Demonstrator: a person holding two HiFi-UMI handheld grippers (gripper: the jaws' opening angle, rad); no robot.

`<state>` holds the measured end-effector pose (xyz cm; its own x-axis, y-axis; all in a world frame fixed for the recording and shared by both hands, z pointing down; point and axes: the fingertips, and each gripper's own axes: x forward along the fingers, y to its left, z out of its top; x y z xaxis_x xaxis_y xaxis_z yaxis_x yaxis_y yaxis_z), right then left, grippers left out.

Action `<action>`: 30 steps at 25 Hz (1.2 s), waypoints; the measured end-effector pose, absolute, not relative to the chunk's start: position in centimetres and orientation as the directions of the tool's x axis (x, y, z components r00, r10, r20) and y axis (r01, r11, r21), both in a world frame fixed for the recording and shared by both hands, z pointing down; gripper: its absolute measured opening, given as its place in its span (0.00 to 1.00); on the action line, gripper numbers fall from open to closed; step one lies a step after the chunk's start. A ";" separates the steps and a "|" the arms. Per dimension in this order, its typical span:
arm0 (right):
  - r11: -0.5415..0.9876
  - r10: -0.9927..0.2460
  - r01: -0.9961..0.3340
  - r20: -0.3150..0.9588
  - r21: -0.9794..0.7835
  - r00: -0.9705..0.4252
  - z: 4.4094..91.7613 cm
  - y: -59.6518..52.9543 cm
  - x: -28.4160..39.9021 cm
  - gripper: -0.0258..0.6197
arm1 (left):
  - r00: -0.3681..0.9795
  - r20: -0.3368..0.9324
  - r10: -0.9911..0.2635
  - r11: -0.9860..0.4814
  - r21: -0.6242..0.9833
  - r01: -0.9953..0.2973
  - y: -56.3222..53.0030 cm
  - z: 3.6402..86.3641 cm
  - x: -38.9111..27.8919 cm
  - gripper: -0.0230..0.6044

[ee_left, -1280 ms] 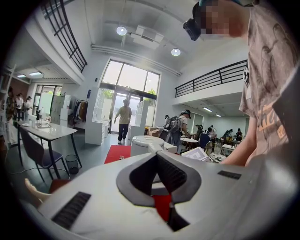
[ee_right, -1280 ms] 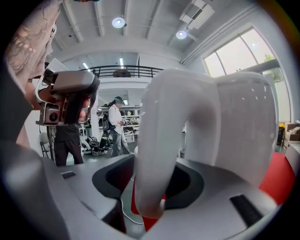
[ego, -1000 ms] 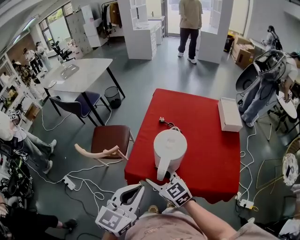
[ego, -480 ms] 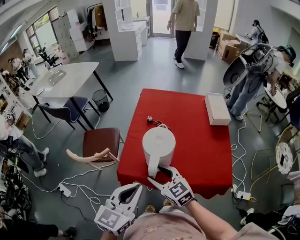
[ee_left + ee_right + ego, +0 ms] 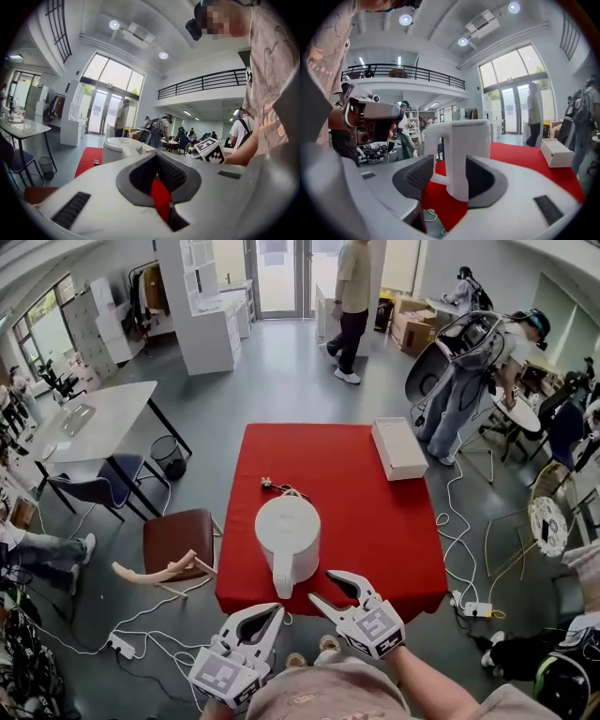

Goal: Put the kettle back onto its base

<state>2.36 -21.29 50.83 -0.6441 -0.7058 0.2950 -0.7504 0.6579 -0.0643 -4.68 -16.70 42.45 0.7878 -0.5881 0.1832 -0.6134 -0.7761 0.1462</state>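
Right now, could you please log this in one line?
kettle: on red table | right gripper: off handle, empty, jaws just been closing

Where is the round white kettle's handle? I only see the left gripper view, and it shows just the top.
Observer: In the head view the round white plastic kettle stands on the red-covered table, its curved white handle pointing at the near edge.
Operator: Is the right gripper holding it?
Observer: No. The right gripper is just right of the handle, clear of it. Its jaws are apart, have just been closing a little, and nothing is between them.
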 end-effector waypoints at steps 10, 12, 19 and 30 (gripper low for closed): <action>0.589 -0.773 -0.808 0.273 -0.029 -0.574 49.8 -20.3 2.5 0.04 | 0.812 0.139 -0.566 -0.800 0.146 -0.582 -16.9 42.4 -5.3 0.03; 0.584 -0.777 -0.811 0.263 -0.039 -0.572 49.4 -19.9 2.1 0.04 | 0.812 0.133 -0.568 -0.799 0.150 -0.583 -17.0 42.4 -5.7 0.03; 0.568 -0.793 -0.821 0.228 -0.056 -0.565 47.3 -18.5 1.0 0.04 | 0.818 0.118 -0.563 -0.803 0.156 -0.575 -17.2 42.9 -6.8 0.03; 0.545 -0.825 -0.838 0.159 -0.032 -0.543 43.3 -13.8 1.5 0.04 | 0.830 0.098 -0.549 -0.814 0.159 -0.558 -15.8 42.9 -5.7 0.03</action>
<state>1.52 -13.84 43.33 -0.5428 -0.8247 0.1588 -0.8377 0.5451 -0.0321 -5.73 -15.81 42.91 0.8298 -0.5494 0.0983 -0.5580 -0.8144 0.1591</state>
